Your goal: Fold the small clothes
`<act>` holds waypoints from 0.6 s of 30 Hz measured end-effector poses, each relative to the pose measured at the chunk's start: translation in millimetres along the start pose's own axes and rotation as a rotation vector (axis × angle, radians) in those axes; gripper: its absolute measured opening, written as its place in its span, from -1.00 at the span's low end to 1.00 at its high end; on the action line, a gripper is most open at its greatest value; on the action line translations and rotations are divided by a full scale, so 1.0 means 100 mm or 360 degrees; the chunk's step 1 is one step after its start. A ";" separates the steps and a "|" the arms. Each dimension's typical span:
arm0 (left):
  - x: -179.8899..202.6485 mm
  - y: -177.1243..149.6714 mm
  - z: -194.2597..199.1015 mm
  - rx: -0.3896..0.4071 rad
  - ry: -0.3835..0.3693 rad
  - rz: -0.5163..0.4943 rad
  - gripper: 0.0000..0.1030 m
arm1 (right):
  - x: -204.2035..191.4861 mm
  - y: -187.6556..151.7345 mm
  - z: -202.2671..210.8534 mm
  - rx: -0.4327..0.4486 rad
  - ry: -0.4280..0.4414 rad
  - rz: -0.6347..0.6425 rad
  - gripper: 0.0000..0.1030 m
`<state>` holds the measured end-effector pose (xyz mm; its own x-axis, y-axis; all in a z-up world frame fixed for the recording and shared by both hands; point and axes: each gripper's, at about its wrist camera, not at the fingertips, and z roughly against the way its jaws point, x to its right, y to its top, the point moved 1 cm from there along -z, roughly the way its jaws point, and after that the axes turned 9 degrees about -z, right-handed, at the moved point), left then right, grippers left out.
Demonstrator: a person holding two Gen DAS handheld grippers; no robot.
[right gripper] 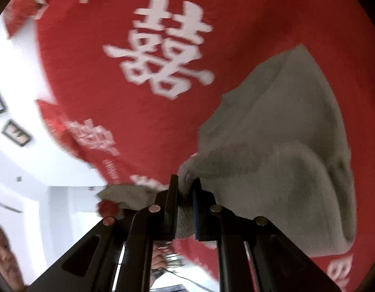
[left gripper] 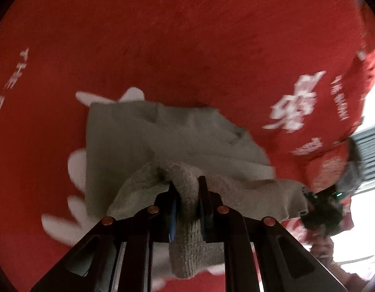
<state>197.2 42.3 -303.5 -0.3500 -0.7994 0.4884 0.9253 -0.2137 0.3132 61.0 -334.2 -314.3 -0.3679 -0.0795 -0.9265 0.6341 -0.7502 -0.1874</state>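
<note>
Both grippers pinch the rumpled grey knit cloth (left gripper: 163,136) between fingers.

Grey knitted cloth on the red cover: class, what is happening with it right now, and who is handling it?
A person is working with two handheld grippers on a small grey knitted cloth that lies partly on a red fabric cover with white characters. The left gripper has its jaws shut on a bunched fold of the cloth. The right gripper pinches another edge. The cloth is rumpled, not yet neatly folded.
</note>
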 end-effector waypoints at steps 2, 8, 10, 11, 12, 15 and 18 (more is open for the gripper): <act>-0.07 0.05 -0.18 -0.0054 0.0079 -0.0019 -0.69 | 0.07 0.15 -0.18 0.0010 -0.0156 0.0003 -0.79; -0.20 0.04 -0.39 -0.0173 0.0147 0.0005 -0.58 | 0.30 0.43 -0.49 0.0052 -0.0450 -0.0019 -0.72; -0.18 0.02 -0.31 -0.0198 0.0141 0.0013 -0.58 | 0.33 0.45 -0.50 0.0057 -0.0507 -0.0049 -0.68; -0.16 0.01 -0.23 -0.0204 0.0137 0.0011 -0.58 | 0.34 0.45 -0.48 0.0055 -0.0517 -0.0067 -0.58; -0.15 0.01 -0.15 -0.0197 0.0137 0.0009 -0.58 | 0.32 0.44 -0.45 0.0049 -0.0529 -0.0082 -0.44; -0.08 -0.07 0.17 -0.0158 0.0177 -0.0005 0.47 | 0.21 0.34 -0.29 0.0029 -0.0484 -0.0050 0.05; 0.00 -0.20 0.30 -0.0115 0.0200 -0.0049 0.69 | 0.17 0.18 -0.19 -0.0050 -0.0409 -0.0066 -0.01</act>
<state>174.8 63.5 -285.5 -0.3616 -0.8549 0.3721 0.9240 -0.2755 0.2650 79.0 -336.9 -339.8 -0.5525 -0.2162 -0.8050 0.6339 -0.7360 -0.2374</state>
